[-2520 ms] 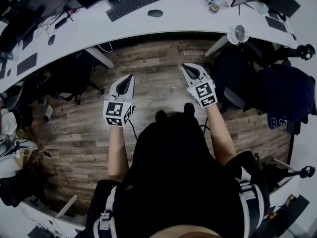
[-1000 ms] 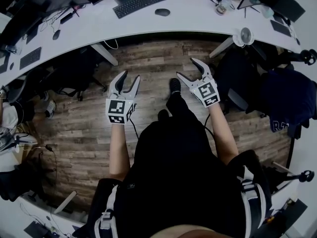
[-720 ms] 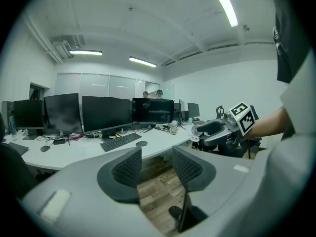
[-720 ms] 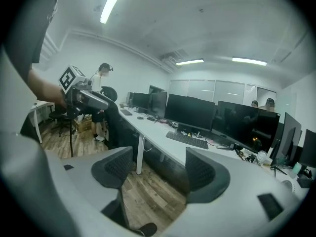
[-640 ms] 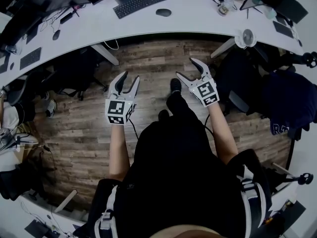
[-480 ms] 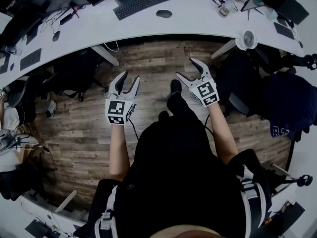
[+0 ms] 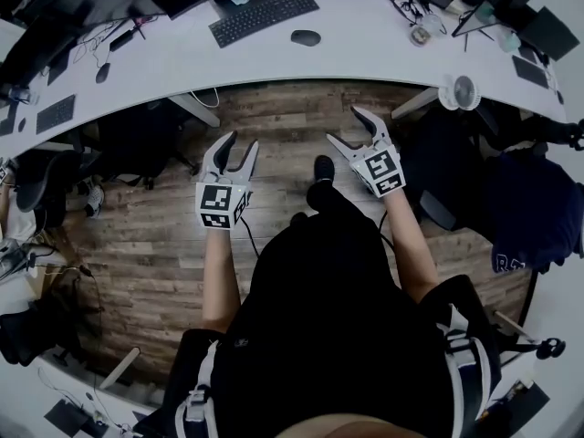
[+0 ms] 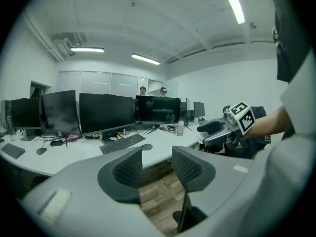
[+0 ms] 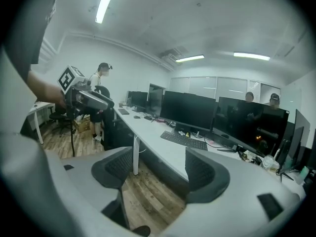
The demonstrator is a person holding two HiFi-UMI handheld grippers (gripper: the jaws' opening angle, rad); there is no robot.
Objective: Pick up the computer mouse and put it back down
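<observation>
I am holding both hand-held grippers out in front of me over the wooden floor (image 7: pixel 283 108), low in the middle of the head view. The left hand-held gripper (image 7: pixel 241 140) is standing with its jaws apart and nothing between them, and the right hand-held gripper (image 7: pixel 344 124) is gaping wide and is just as empty. The computer mouse (image 7: pixel 306 37) is lying on the white table (image 7: pixel 365 48) at the upper middle of the frame, just right of the black keyboard (image 7: pixel 264 16) and well apart from both tools, so I am judging this to be the approach. To do it well I am planning to close in on the table edge first. Then I mean to bring the nearer right tool down so its pads straddle the mouse's two long sides, squeeze only until it is sitting firm, lift it a little and set it down flat on the same bare patch, clear of the keyboard. For writing, the cube on each tool is showing only black-and-white square markers, with no words. White lettering on the dark cloth (image 7: pixel 525 199) at the right edge is too cut off to read.
</observation>
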